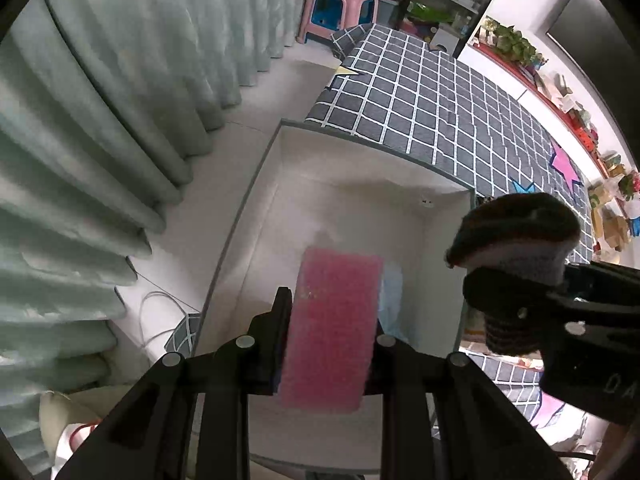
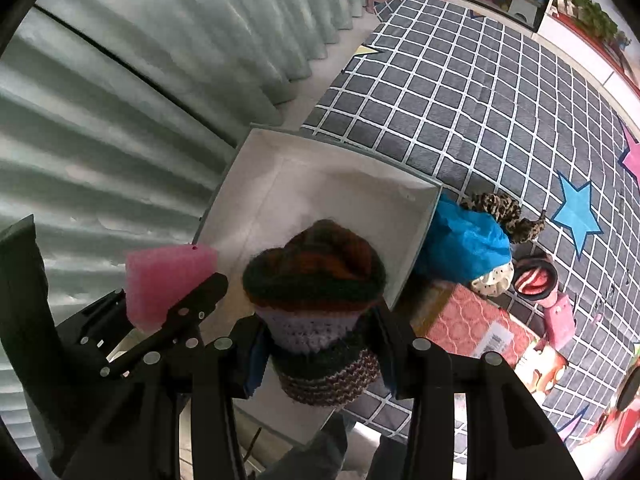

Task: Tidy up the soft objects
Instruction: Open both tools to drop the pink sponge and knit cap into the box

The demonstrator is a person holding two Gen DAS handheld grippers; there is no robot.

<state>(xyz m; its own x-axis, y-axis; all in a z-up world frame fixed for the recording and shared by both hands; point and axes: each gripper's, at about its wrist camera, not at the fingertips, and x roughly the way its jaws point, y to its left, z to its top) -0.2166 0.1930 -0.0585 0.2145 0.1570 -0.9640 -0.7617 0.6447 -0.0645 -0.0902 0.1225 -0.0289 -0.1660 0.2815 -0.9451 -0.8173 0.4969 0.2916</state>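
My left gripper [image 1: 329, 334] is shut on a pink sponge [image 1: 332, 328] and holds it above the open white box [image 1: 276, 184]. The sponge also shows in the right wrist view [image 2: 168, 280], left of the box [image 2: 416, 240]. My right gripper [image 2: 320, 336] is shut on a striped knitted hat [image 2: 316, 304] and holds it over the box's near edge. In the left wrist view the hat [image 1: 516, 232] hangs at the box's right side. A pale blue thing [image 1: 394, 300] lies in the box behind the sponge.
The box stands beside a grey checked mat [image 2: 480, 92] with star prints. On the mat lie a blue bag [image 2: 464, 244], a leopard-print cloth [image 2: 500, 208], a pink patterned package [image 2: 472, 324] and pink toys [image 2: 540, 284]. Green curtains [image 1: 100, 120] hang at the left. A pink stool [image 1: 340, 8] stands far back.
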